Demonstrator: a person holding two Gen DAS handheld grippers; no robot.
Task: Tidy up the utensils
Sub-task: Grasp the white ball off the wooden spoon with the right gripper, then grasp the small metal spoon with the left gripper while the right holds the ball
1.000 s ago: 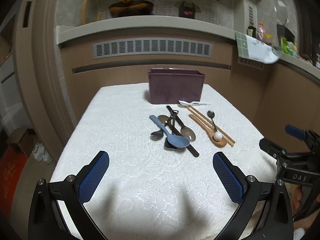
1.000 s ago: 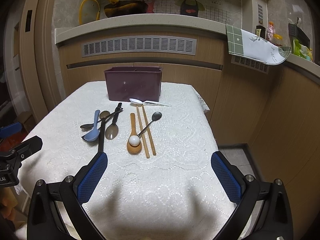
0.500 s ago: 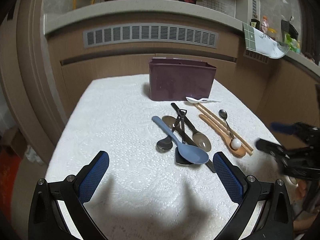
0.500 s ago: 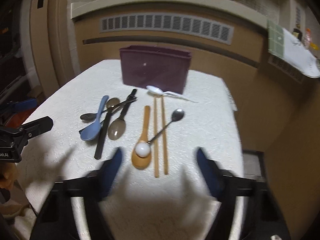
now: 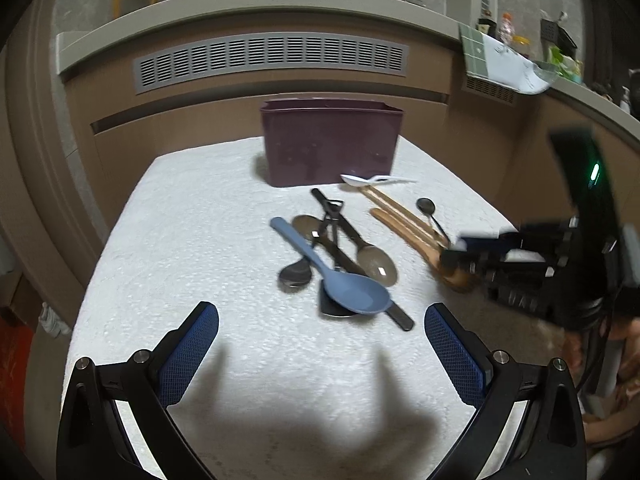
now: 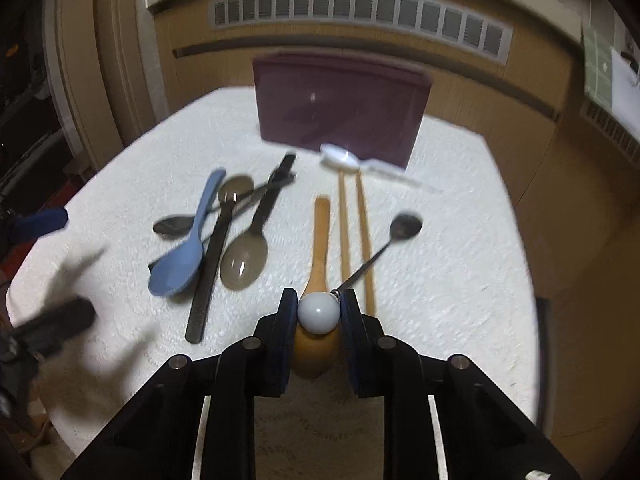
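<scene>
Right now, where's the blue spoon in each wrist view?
Left wrist: blue spoon lies centre frame, bowl nearest the camera, atop the dark utensils.
Right wrist: blue spoon lies left of centre, bowl toward the camera, beside a long black handle.
Shared landmark: the purple bin at the table's far end.

Table cover point(image 6: 460, 240) is white cloth, rough lace-like weave; dark plum holder box point(image 6: 340, 104) looks like matt plastic. Just ahead of the right gripper point(image 6: 318, 312), wooden spoon point(image 6: 320, 240) and chopsticks point(image 6: 354, 232) are smooth wood, ball-end spoon point(image 6: 318, 312) has a glossy white ball (thin dark metal stem). Ahead of the left gripper point(image 5: 320, 360), blue spoon point(image 5: 340, 276) is matt plastic; gripper pads point(image 5: 188, 356) are blue, textured.
</scene>
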